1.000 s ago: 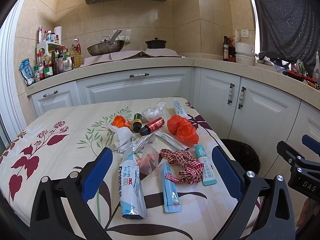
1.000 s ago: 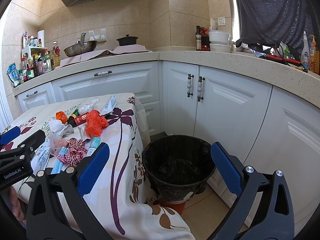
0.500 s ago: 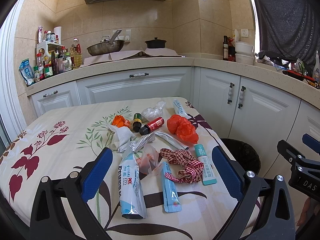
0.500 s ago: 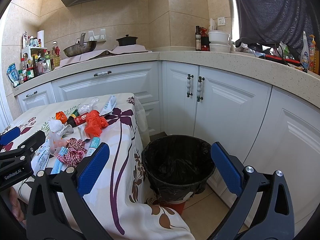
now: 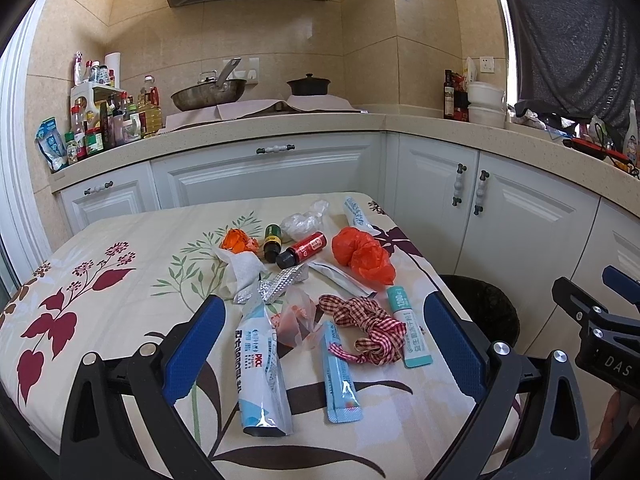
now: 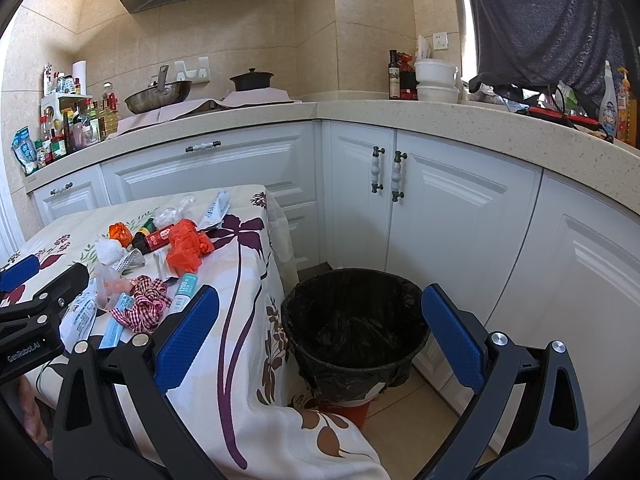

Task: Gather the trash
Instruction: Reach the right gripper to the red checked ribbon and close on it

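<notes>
Several pieces of trash lie on the floral tablecloth [image 5: 120, 292]: a white-blue pouch [image 5: 260, 372], a blue sachet [image 5: 340, 372], a red checked ribbon [image 5: 368, 328], a teal tube [image 5: 408, 328], a red plastic bag [image 5: 364, 256], a red bottle [image 5: 304, 250], a green bottle [image 5: 273, 242], a blister pack [image 5: 276, 286] and crumpled tissue [image 5: 244, 268]. My left gripper [image 5: 320, 352] is open and empty, above the pouch and sachet. My right gripper [image 6: 320, 332] is open and empty, above the black-lined bin [image 6: 354, 328] beside the table.
White cabinets [image 6: 440, 216] and a countertop [image 5: 280, 128] with a wok, pot and bottles ring the table. The bin also shows in the left wrist view [image 5: 484, 304] at the table's right edge. The right gripper's body [image 5: 600, 336] shows at far right.
</notes>
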Available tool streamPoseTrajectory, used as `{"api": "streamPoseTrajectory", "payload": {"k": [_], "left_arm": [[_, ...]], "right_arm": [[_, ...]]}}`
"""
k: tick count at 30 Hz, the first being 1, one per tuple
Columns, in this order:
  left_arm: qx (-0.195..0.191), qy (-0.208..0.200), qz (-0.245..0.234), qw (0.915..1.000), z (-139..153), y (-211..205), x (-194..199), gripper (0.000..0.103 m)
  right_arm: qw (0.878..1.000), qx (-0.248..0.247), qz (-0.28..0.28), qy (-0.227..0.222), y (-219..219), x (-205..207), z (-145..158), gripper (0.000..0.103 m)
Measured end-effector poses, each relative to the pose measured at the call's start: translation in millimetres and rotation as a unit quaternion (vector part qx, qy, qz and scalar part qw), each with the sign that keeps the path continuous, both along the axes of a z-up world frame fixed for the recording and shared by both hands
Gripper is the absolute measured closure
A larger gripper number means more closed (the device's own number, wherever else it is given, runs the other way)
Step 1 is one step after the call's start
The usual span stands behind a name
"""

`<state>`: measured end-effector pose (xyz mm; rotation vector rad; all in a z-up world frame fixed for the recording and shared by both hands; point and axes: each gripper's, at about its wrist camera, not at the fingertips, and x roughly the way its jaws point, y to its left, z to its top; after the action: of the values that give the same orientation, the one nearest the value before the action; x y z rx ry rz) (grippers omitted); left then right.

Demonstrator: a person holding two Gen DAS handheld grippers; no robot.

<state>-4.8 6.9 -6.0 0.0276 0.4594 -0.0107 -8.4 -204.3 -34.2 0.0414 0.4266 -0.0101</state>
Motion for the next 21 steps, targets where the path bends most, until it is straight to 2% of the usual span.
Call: {"api": "streamPoseTrajectory", "payload": {"k": [9, 15, 19, 21], "left_arm": [[0.027, 0.007, 0.025, 0.9993, -7.7, 33.3, -5.5, 0.006], [0.004, 0.040, 0.040, 0.9984, -17.0, 65.2, -5.9, 0.006], [0.003, 0.050, 0.040, 0.9979, -22.6, 70.1, -7.0, 0.007], [-0.002, 0.055, 0.036, 0.9978, -25.9, 72.3, -6.7, 0.007]], "right_arm": [[0.999, -0.003, 0.037, 0.007, 32.5, 10.0, -6.1, 0.004], [0.997, -0.008, 0.079, 0.019, 66.7, 16.6, -21.8, 0.005], [0.994, -0.008, 0.103, 0.035, 83.3, 18.2, -30.4, 0.021], [0.993, -0.006, 0.111, 0.041, 89.0, 20.3, -32.8, 0.022]]}}
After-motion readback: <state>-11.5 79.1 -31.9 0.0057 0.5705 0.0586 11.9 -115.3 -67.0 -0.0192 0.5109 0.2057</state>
